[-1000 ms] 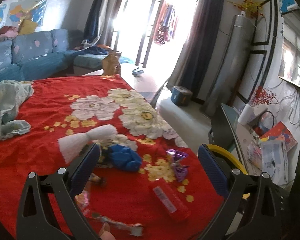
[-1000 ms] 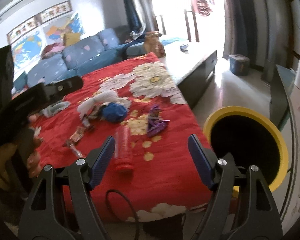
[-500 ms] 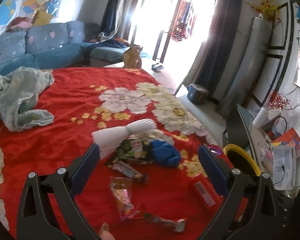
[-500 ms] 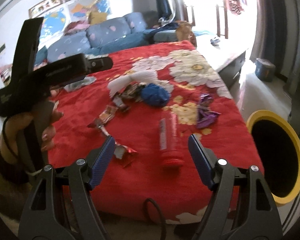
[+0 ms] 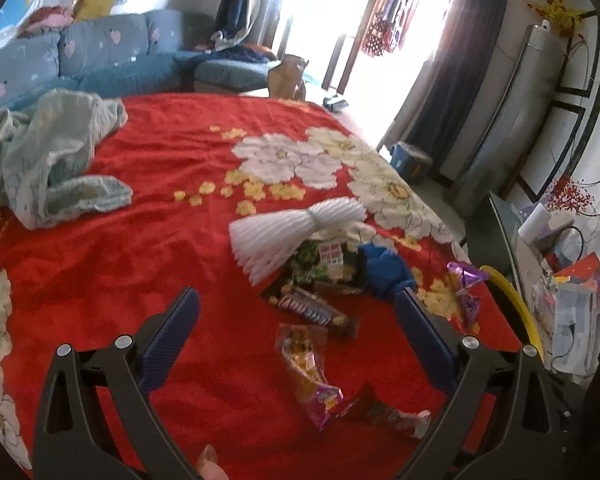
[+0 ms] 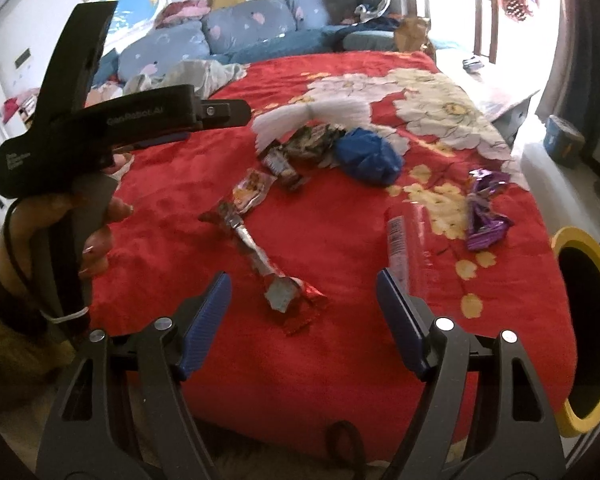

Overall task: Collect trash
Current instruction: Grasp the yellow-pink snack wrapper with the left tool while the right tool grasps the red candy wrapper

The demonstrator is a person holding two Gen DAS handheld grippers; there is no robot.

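I'm seeing the right tool [image 6: 303, 308] as two black triangular cut-out arms with silver screws and ribbed blue pads [image 6: 204, 322]. The left tool [image 5: 296, 334] is showing the same black frames, screws and blue pads [image 5: 168, 340]. From the right wrist camera its black body is bearing pale lettering, and the bare hand [image 6: 60, 236] is wearing a dark wrist cord.
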